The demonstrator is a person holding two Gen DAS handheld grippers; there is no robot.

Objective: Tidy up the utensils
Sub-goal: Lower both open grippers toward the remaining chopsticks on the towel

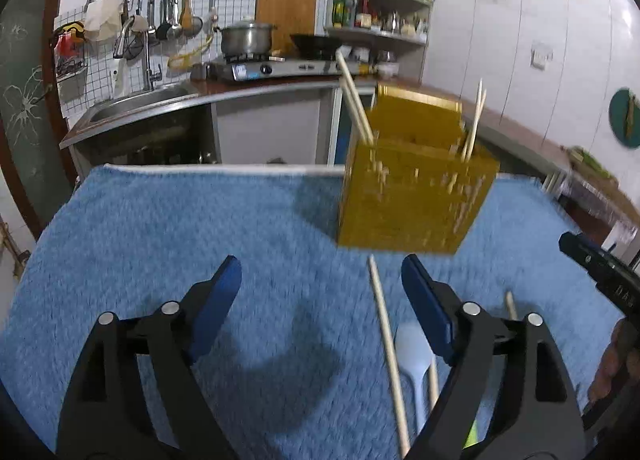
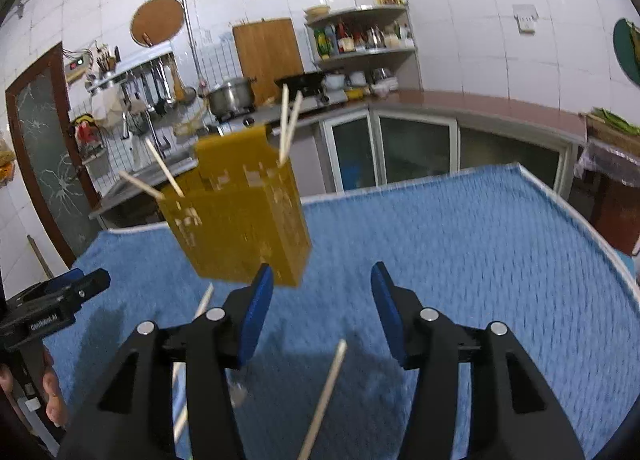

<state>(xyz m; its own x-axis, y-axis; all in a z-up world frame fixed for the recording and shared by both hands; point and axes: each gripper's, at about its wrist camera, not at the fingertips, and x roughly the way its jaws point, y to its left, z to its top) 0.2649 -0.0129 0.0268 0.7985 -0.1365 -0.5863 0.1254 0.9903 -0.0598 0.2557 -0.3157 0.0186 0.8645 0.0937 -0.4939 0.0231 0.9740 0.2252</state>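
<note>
On the blue towel [image 1: 160,228] stood a yellow slotted utensil holder [image 1: 412,196], upright, with two pairs of wooden chopsticks [image 1: 354,100] poking out of its top compartments, one pair leaning toward ten o'clock and the other toward one o'clock in the left wrist view. The left gripper [image 1: 322,280] hung above the towel with its blue pads spread wide and nothing between them; the holder lay at one o'clock from it. A loose chopstick [image 1: 386,344] lay on the towel just inside its right finger, beside a white spoon [image 1: 414,352]. The right gripper [image 2: 322,288] also gaped, gripping nothing, with the holder at eleven o'clock near its left finger. Another chopstick [image 2: 326,392] lay on the towel below its jaws.
</note>
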